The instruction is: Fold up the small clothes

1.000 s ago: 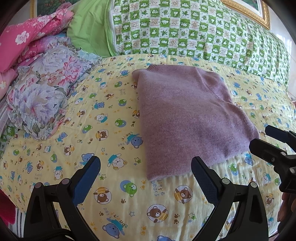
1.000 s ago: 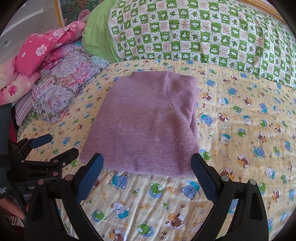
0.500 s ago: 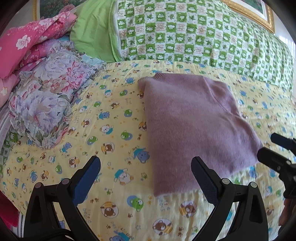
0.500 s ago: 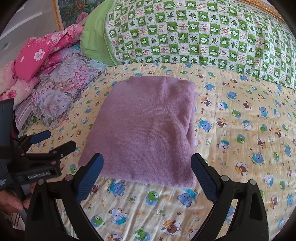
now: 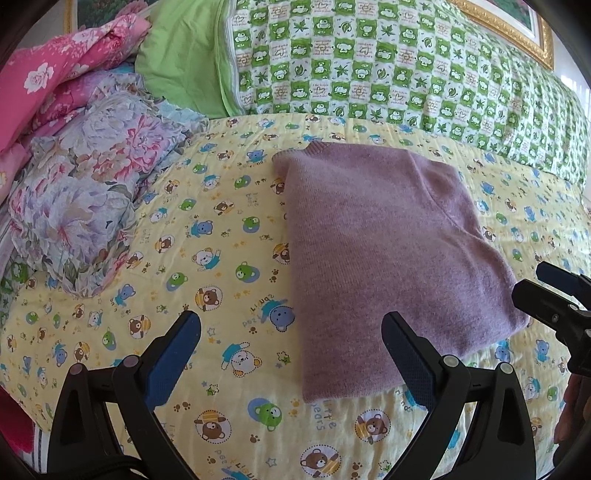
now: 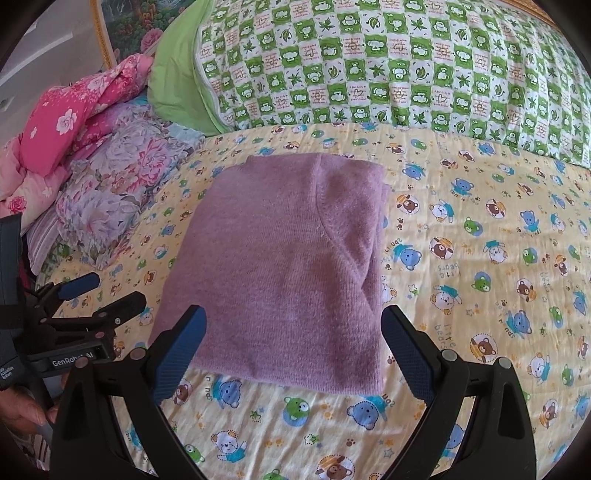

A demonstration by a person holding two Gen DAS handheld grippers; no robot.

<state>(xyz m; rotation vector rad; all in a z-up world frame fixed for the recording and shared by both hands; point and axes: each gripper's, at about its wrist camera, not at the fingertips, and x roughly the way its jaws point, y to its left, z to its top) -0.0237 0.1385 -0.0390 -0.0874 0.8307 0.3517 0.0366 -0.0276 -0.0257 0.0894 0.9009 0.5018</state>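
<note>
A small purple knit sweater [image 5: 380, 254] lies folded flat into a rectangle on the yellow bear-print bedsheet [image 5: 207, 258]; it also shows in the right wrist view [image 6: 288, 266]. My left gripper [image 5: 291, 347] is open and empty, hovering above the sheet at the sweater's near left corner. My right gripper [image 6: 293, 339] is open and empty, above the sweater's near edge. Each gripper shows in the other's view, the right one [image 5: 554, 295] at the sweater's right corner and the left one [image 6: 99, 295] left of the sweater.
A green checked quilt [image 5: 388, 70] and a green pillow [image 5: 184, 55] lie along the back. A floral bundle [image 5: 92, 192] and pink floral bedding [image 5: 48, 81] are piled at the left. A gold picture frame [image 5: 517, 33] hangs behind.
Both grippers have drawn back and risen slightly, so the sweater sits lower and nearer in both views. Both stay open. The sweater has not moved.
</note>
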